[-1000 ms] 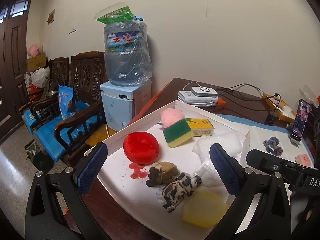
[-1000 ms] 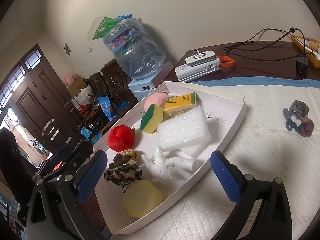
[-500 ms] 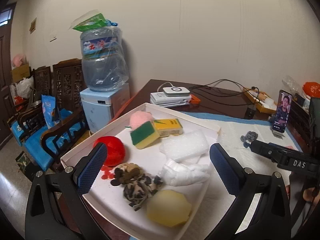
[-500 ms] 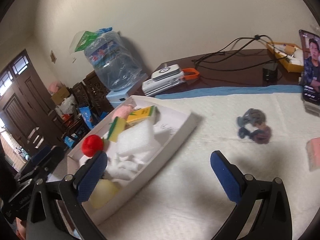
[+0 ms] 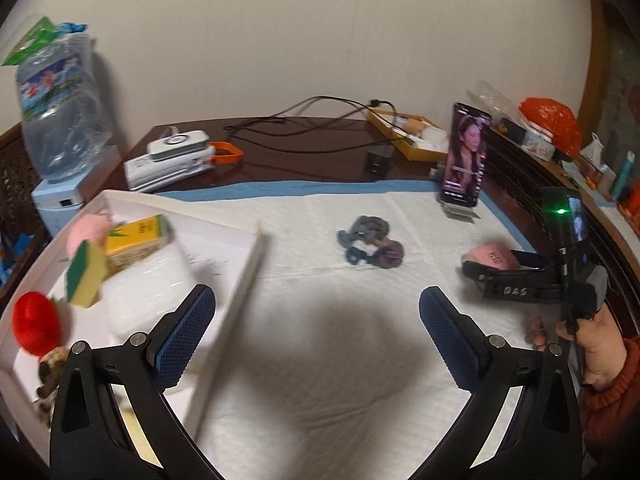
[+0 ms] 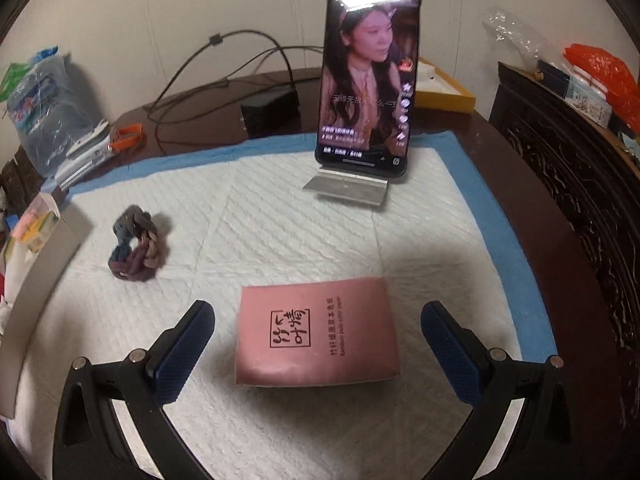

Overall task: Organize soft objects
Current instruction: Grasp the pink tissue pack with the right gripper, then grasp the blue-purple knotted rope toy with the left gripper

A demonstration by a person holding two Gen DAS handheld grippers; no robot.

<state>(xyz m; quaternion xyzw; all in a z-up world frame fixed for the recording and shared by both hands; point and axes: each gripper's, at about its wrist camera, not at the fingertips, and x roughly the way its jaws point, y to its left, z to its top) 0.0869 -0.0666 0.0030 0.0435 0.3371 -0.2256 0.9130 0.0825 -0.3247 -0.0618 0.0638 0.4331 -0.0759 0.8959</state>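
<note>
A pink tissue pack point(image 6: 318, 330) lies on the white quilted mat point(image 6: 280, 220), between the wide-open fingers of my right gripper point(image 6: 318, 350), which is empty. A bundle of grey and purple hair ties point(image 6: 136, 249) lies to its left; it also shows in the left wrist view point(image 5: 370, 242). My left gripper point(image 5: 316, 338) is open and empty above the mat, beside the white tray point(image 5: 244, 280). The tray holds a red ball point(image 5: 34, 326), a green-yellow sponge point(image 5: 86, 278), a yellow box point(image 5: 138, 236), a pink puff point(image 5: 86, 228) and white foam. The pack shows past the right gripper point(image 5: 494, 256).
A phone on a stand point(image 6: 366, 76) plays video at the mat's far edge. Cables point(image 5: 304, 120), a white device point(image 5: 176, 156) and a yellow box point(image 5: 408, 132) lie on the dark table behind. A water dispenser point(image 5: 56, 112) stands left. A carved cabinet point(image 6: 568, 160) is right.
Both grippers have swung right, away from the tray. The right gripper now hovers around the pink tissue pack; the left now faces the mat and hair ties.
</note>
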